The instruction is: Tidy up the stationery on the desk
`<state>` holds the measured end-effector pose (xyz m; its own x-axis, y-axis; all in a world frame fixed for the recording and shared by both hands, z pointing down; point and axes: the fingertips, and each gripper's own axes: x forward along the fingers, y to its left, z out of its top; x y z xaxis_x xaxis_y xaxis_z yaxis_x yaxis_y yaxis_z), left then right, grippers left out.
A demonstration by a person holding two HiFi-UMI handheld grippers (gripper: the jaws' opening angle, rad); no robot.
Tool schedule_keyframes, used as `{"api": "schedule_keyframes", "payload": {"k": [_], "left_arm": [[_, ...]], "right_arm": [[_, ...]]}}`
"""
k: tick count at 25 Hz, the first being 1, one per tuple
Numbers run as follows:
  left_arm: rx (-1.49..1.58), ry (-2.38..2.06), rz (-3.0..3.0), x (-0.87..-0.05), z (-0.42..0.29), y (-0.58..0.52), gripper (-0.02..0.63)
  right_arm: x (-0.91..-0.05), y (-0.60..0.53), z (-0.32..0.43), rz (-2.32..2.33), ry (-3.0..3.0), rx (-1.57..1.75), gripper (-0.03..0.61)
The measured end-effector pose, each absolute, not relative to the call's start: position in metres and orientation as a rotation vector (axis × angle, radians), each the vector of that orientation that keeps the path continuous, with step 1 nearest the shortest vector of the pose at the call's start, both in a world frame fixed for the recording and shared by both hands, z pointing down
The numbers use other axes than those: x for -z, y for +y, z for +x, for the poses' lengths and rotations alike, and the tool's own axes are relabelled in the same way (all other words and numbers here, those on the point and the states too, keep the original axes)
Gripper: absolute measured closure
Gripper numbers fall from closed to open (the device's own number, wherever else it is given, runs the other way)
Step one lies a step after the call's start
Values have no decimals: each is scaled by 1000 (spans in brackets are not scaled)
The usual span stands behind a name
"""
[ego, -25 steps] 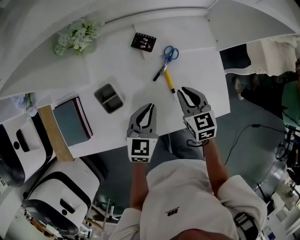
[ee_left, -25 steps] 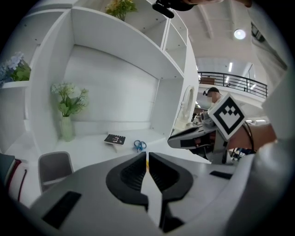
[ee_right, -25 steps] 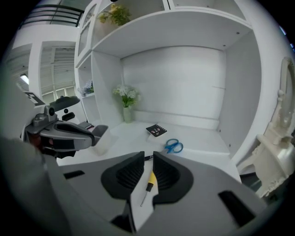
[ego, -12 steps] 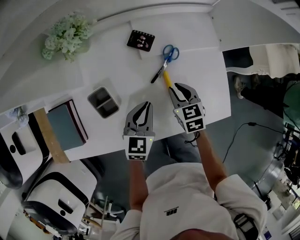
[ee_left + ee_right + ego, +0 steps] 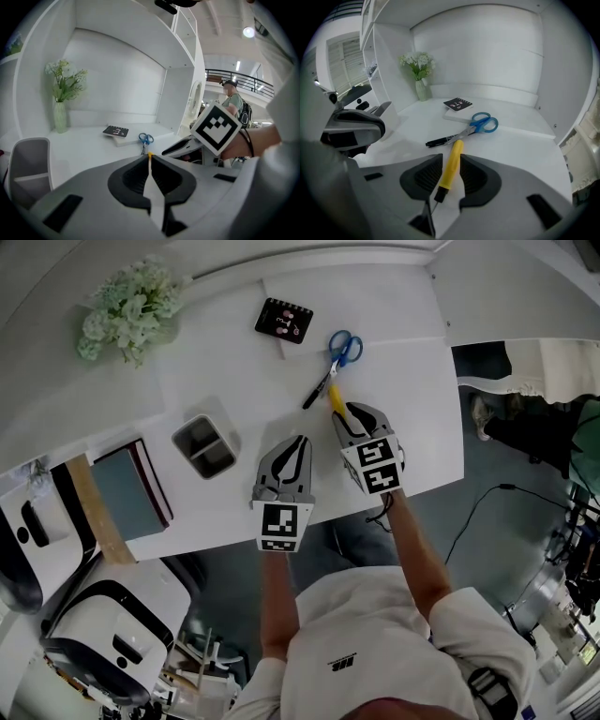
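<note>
A yellow-handled pointed tool lies on the white desk, and its handle sits between the jaws of my right gripper. Those jaws have just been opening and now stand open, with a small gap on each side of the handle. In the head view the right gripper covers the near end of the tool. A black pen and blue-handled scissors lie just beyond. My left gripper hovers to the left over bare desk, shut and holding nothing.
A small black notebook lies at the back. A grey two-compartment box stands to the left, with a dark book beyond it at the desk's left end. A vase of flowers stands at the back left. The desk edge runs under my wrists.
Both grippers came down towards the desk. The right one moved up and left in the head view, over the yellow tool's near end, and its jaws opened around the handle.
</note>
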<state>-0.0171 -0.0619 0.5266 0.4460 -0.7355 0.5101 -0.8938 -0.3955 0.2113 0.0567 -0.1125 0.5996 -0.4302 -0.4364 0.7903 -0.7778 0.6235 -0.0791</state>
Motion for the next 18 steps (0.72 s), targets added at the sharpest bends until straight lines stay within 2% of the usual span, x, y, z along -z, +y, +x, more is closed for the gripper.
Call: {"api": "schedule_keyframes", "payload": {"k": [10,15,18], "left_arm": [[-463,-1381,2221,-531,-23,-63,614],[-452,-1404,2203,-530,-30,-63,614],[-447,-1417,2195,-530,-33,-62,614]], "right_arm": [[-625,-116,55,896,-2013,-619,462],[-626,-116,57,899,-1995,-602,507],[-626,-117,58,897,-1998,-591,513]]}}
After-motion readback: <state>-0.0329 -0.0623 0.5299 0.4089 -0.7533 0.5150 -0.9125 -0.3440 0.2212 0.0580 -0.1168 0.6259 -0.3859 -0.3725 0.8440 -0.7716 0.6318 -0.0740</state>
